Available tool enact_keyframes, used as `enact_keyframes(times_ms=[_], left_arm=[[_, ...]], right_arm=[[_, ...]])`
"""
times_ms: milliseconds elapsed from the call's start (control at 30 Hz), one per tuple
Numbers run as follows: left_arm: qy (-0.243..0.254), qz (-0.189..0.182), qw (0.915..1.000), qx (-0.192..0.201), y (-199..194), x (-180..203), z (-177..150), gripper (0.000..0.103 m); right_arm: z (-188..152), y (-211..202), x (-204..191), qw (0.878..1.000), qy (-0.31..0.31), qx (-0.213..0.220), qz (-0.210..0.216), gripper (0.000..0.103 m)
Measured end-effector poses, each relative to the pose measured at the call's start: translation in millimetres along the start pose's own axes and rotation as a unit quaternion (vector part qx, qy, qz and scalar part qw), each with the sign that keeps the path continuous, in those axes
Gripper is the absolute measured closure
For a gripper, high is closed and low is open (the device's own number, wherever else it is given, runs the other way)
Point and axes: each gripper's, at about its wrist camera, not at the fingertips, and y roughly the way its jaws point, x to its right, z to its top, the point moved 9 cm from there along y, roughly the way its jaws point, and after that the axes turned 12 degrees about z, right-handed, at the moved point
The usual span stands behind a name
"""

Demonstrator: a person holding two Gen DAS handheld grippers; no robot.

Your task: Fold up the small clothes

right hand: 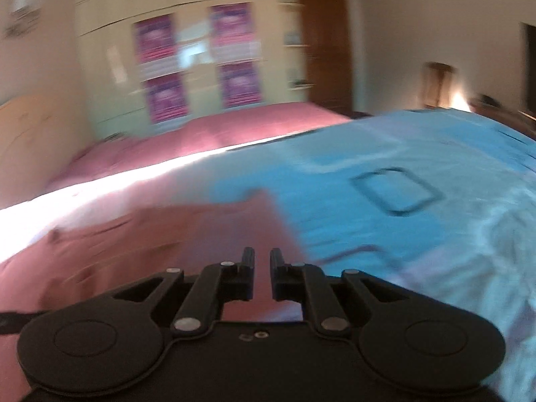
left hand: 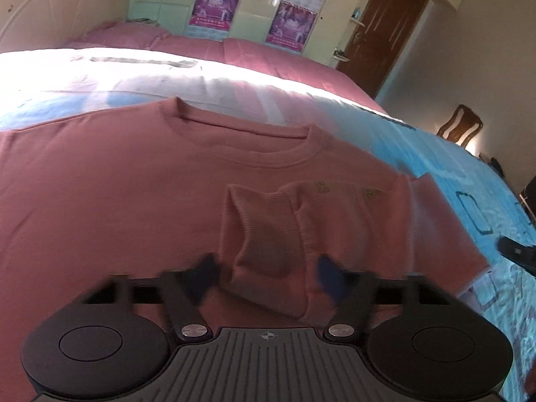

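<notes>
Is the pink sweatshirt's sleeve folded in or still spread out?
Folded in. The sleeve lies across the chest of the sweatshirt, cuff toward the left gripper; the body lies flat on the bed.

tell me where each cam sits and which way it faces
Left wrist: on the left gripper, looking down its fingers at a pink sweatshirt whose cuff lies between the jaws.
Right wrist: on the right gripper, jaws nearly together with nothing between them, over the sweatshirt's edge and a blue sheet; blurred.
Both share: bed, postered wardrobe, brown door.
</notes>
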Motion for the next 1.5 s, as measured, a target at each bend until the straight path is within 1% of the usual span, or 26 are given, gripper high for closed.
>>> enact_keyframes(times_ms=[67, 133, 200, 300, 467, 500, 600, 733, 767, 800, 833, 867, 900, 933, 1000, 1033, 1067, 1133, 1200, 1233, 1267, 1333, 1400, 1433, 1467, 1500], left_arm=[[-0.002, 0.005, 1.0000, 0.001, 9.0, 3.9, 2.0, 0.091], [-0.012, 0.002, 0.9999, 0.005, 8.0, -3.4, 6.4, 0.092], [-0.015, 0.005, 0.9995, 0.028, -2.5, -8.6, 10.2, 0.092], [-0.018, 0.011, 0.9985, 0.050, -21.2, -25.4, 20.8, 0.092], [-0.016, 0.050, 0.9935, 0.101, -46.9, -74.2, 37.4, 0.092], [-0.014, 0.062, 0.9928, 0.102, -44.6, -85.7, 35.8, 0.092], [-0.020, 0.067, 0.9945, 0.077, -29.0, -100.0, 26.7, 0.092], [-0.015, 0.059, 0.9965, 0.056, -15.3, -99.2, 14.0, 0.092], [-0.014, 0.066, 0.9961, 0.056, -14.5, -101.5, 10.6, 0.090], [-0.014, 0.066, 0.9961, 0.057, -17.6, -102.6, 2.0, 0.085], [-0.015, 0.066, 0.9960, 0.058, -17.0, -105.2, 1.8, 0.066], [-0.017, 0.067, 0.9955, 0.065, -17.2, -107.3, 3.7, 0.043], [-0.020, 0.072, 0.9943, 0.076, -18.1, -110.5, 6.5, 0.037], [-0.023, 0.076, 0.9933, 0.083, -15.9, -113.3, 9.3, 0.035], [-0.036, 0.072, 0.9936, 0.079, -9.0, -117.2, 13.4, 0.035], [-0.043, 0.070, 0.9935, 0.078, -5.0, -118.9, 15.6, 0.035], [-0.048, 0.068, 0.9937, 0.075, 0.3, -120.0, 18.2, 0.035], [-0.059, 0.060, 0.9940, 0.070, 10.0, -117.3, 22.5, 0.035], [-0.066, 0.052, 0.9945, 0.063, 16.1, -114.3, 24.3, 0.054], [-0.065, 0.051, 0.9948, 0.059, 19.1, -112.5, 24.4, 0.073], [-0.065, 0.053, 0.9950, 0.054, 22.2, -111.3, 24.6, 0.085], [-0.065, 0.055, 0.9951, 0.051, 27.1, -108.9, 24.1, 0.095], [-0.064, 0.054, 0.9950, 0.055, 26.4, -104.6, 23.9, 0.098], [-0.071, 0.044, 0.9947, 0.060, 25.2, -101.2, 24.9, 0.098], [-0.083, 0.020, 0.9941, 0.067, 21.6, -94.6, 26.8, 0.098], [-0.079, 0.014, 0.9940, 0.074, 17.7, -88.3, 28.7, 0.098]], right_arm=[[-2.1, -5.9, 27.6, 0.999, 0.024, -0.007, -0.031, 0.092], [-7.5, -6.7, 45.8, 0.997, 0.050, -0.018, -0.046, 0.091], [-16.0, -8.0, 54.1, 0.996, 0.073, -0.028, -0.048, 0.091], [-23.8, 0.9, 47.7, 0.995, 0.082, -0.035, -0.043, 0.091], [-24.3, 12.8, 30.7, 0.996, 0.073, -0.043, -0.018, 0.089], [-22.3, 18.1, 26.1, 0.996, 0.069, -0.046, -0.014, 0.089], [-24.0, 26.7, 14.9, 0.997, 0.061, -0.057, 0.001, 0.088], [-26.0, 30.3, 3.4, 0.997, 0.048, -0.066, 0.013, 0.085], [-25.6, 30.8, 1.6, 0.997, 0.044, -0.066, 0.013, 0.083], [-24.4, 30.9, 0.1, 0.997, 0.040, -0.065, 0.013, 0.081], [-22.0, 31.9, -1.4, 0.997, 0.036, -0.064, 0.017, 0.073], [-17.6, 33.9, -3.4, 0.997, 0.029, -0.064, 0.022, 0.060], [-11.5, 36.0, -5.4, 0.998, 0.018, -0.061, 0.026, 0.054], [-4.1, 38.6, -7.7, 0.998, 0.008, -0.057, 0.030, 0.049], [12.8, 48.9, -11.1, 0.998, -0.008, -0.050, 0.047, 0.060], [18.5, 55.2, -13.4, 0.997, -0.008, -0.052, 0.061, 0.068], [24.4, 62.3, -15.0, 0.996, -0.010, -0.055, 0.071, 0.069], [33.9, 80.4, -19.1, 0.994, -0.020, -0.058, 0.089, 0.066], [37.6, 104.1, -22.0, 0.991, -0.025, -0.073, 0.108, 0.065], [38.2, 116.1, -21.4, 0.990, -0.024, -0.080, 0.113, 0.064], [38.2, 128.2, -19.9, 0.989, -0.018, -0.088, 0.121, 0.064], [36.6, 147.5, -17.0, 0.984, 0.001, -0.105, 0.141, 0.064], [35.4, 158.9, -17.9, 0.980, 0.003, -0.115, 0.160, 0.074], [35.3, 161.6, -20.9, 0.977, 0.001, -0.119, 0.177, 0.100], [35.0, 162.8, -24.4, 0.974, -0.006, -0.124, 0.192, 0.098], [36.4, 164.1, -23.1, 0.975, -0.022, -0.123, 0.182, 0.098]])
